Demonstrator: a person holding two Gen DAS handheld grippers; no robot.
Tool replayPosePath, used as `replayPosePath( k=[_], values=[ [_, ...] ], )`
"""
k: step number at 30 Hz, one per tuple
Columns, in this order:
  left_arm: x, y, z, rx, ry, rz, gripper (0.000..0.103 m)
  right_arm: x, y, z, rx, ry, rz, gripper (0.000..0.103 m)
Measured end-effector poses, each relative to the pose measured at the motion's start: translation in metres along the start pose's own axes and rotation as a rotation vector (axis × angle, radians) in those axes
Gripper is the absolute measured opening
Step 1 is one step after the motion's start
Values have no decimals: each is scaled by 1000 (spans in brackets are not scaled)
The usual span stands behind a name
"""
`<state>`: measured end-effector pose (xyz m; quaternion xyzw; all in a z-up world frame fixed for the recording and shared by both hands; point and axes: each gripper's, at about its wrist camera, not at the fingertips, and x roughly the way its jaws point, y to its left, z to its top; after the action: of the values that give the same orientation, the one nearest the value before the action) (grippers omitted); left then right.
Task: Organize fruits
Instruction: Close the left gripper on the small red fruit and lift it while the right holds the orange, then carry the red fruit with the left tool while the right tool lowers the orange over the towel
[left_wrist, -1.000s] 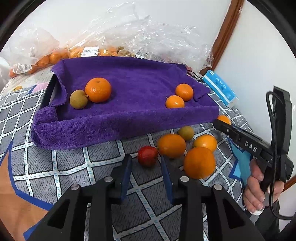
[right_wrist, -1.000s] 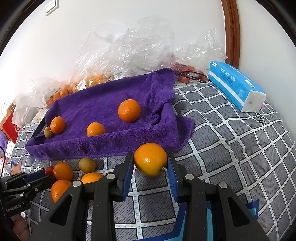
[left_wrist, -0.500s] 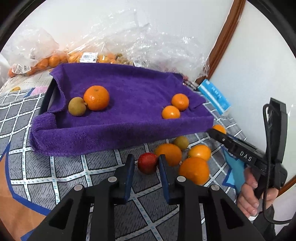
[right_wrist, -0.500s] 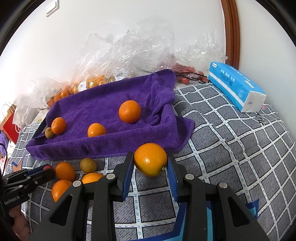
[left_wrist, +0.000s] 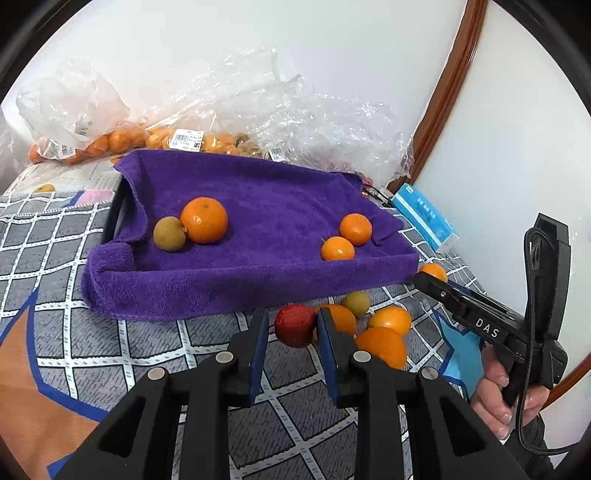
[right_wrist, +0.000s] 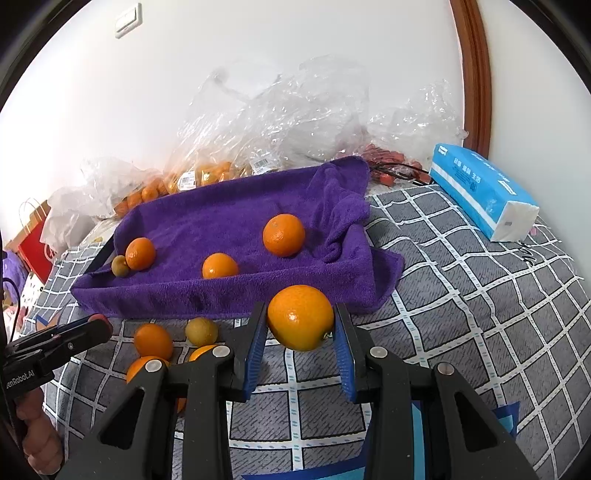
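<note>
My left gripper (left_wrist: 290, 326) is shut on a small red fruit (left_wrist: 294, 325), held just above the checked cloth in front of the purple towel-lined tray (left_wrist: 258, 284). In the tray lie a large orange (left_wrist: 204, 220), a green-brown fruit (left_wrist: 169, 233) and two small oranges (left_wrist: 347, 238). Loose oranges (left_wrist: 382, 347) and another green-brown fruit (left_wrist: 356, 302) lie right of the red fruit. My right gripper (right_wrist: 300, 325) is shut on an orange (right_wrist: 300, 317), hovering before the tray's near right corner (right_wrist: 369, 291). In the right wrist view the left gripper (right_wrist: 98, 326) is at the far left.
Clear plastic bags (right_wrist: 277, 122) with more oranges are heaped behind the tray against the white wall. A blue tissue pack (right_wrist: 480, 192) lies at the right, near a wooden door frame (right_wrist: 476, 74). A red paper bag (right_wrist: 35, 251) stands far left. A hand (left_wrist: 495, 398) grips the right tool.
My left jaws narrowed around the red fruit and the gripper tilted up a little with it. The right gripper keeps the orange and has hardly moved.
</note>
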<state>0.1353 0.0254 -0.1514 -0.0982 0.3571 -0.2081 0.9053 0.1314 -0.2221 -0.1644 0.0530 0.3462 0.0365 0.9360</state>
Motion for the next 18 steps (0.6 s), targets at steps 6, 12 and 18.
replayPosePath(
  k=[6, 12, 18],
  values=[
    [-7, 1, 0, 9, -37, 13, 26, -8, 0, 7, 29, -19, 57, 35],
    [-14, 6, 3, -10, -55, 26, 26, -16, -2, 17, 48, -20, 66, 35],
    [-26, 9, 10, -41, -62, 11, 26, -27, -3, 33, 42, -41, 61, 35]
  ],
)
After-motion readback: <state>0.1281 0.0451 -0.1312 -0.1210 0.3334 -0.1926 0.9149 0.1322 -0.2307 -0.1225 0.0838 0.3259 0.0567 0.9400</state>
